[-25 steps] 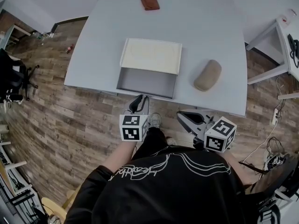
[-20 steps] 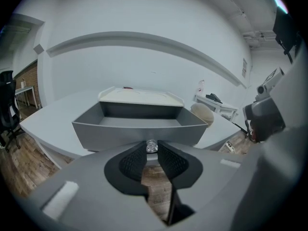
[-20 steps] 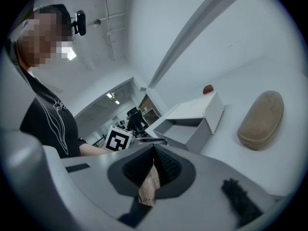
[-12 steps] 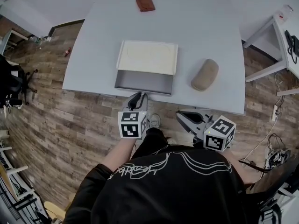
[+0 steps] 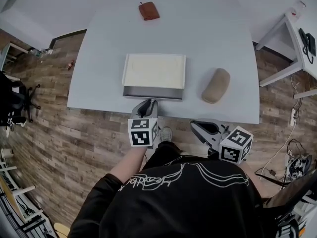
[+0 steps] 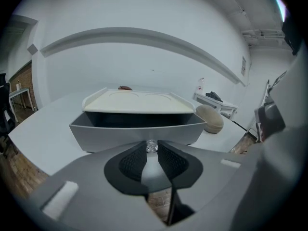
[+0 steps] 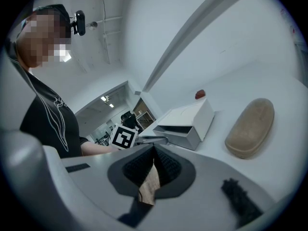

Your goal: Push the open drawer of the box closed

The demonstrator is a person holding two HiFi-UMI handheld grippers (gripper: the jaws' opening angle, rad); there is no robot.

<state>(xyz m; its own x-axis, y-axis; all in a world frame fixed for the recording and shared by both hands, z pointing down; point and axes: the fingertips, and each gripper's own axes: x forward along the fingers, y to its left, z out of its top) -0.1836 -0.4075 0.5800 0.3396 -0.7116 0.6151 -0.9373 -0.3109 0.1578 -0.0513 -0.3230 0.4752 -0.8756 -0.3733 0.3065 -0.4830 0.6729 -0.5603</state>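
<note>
A white box (image 5: 154, 69) lies mid-table, and its grey drawer (image 5: 152, 92) sticks out only a little toward me. My left gripper (image 5: 148, 104) is at the drawer front. In the left gripper view the drawer (image 6: 137, 131) fills the middle under the white lid (image 6: 139, 101). There the left gripper (image 6: 151, 147) has its tips closed on a small clear knob (image 6: 151, 145). My right gripper (image 5: 202, 128) hangs off the table's near edge, to the right, shut and empty. In its own view the right gripper (image 7: 154, 150) looks across at the box (image 7: 185, 121).
A tan oval case (image 5: 216, 85) lies right of the box on the pale table (image 5: 223, 33). A small brown pouch (image 5: 148, 10) sits at the far edge. A white side table (image 5: 297, 38) stands to the right, over wooden floor (image 5: 59, 133).
The drawer has slid most of the way into the box, and my left gripper has moved forward with it. The right gripper has stayed in place.
</note>
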